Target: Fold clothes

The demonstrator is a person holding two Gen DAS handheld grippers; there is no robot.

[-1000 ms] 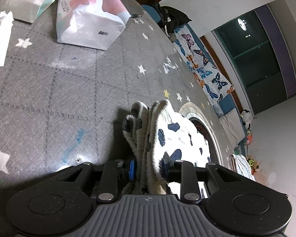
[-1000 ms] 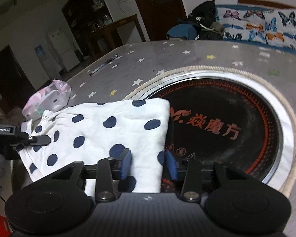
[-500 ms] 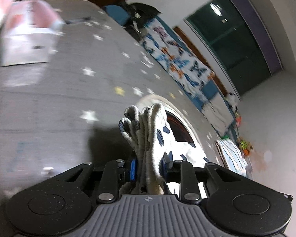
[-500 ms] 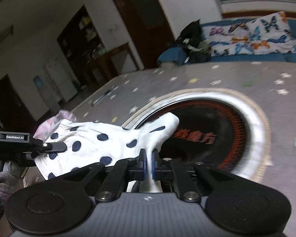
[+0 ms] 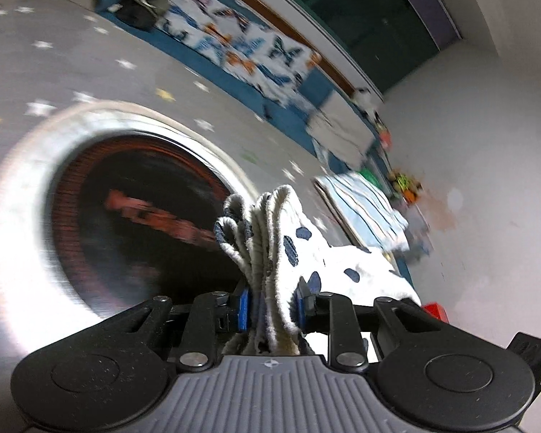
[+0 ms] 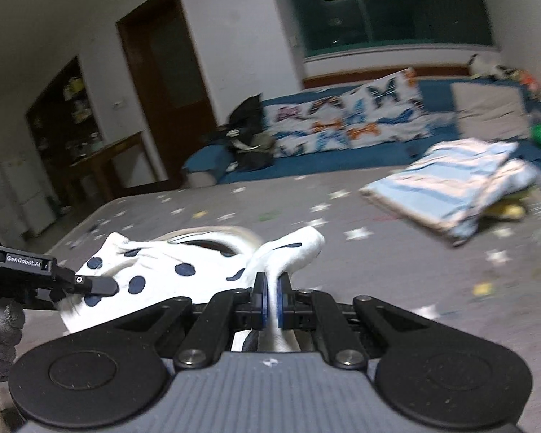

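1. Grey star-print tabletop [image 6: 396, 270]; folded striped cloth [image 6: 451, 184] at two o'clock.
2. White navy-dotted garment [image 6: 169, 274] hangs above it, bunched, between left gripper [image 5: 270, 305] and right gripper [image 6: 269, 299], jaws of both clamped on it.

Home: butterfly-print sofa [image 6: 346, 122], fridge [image 6: 21, 198]
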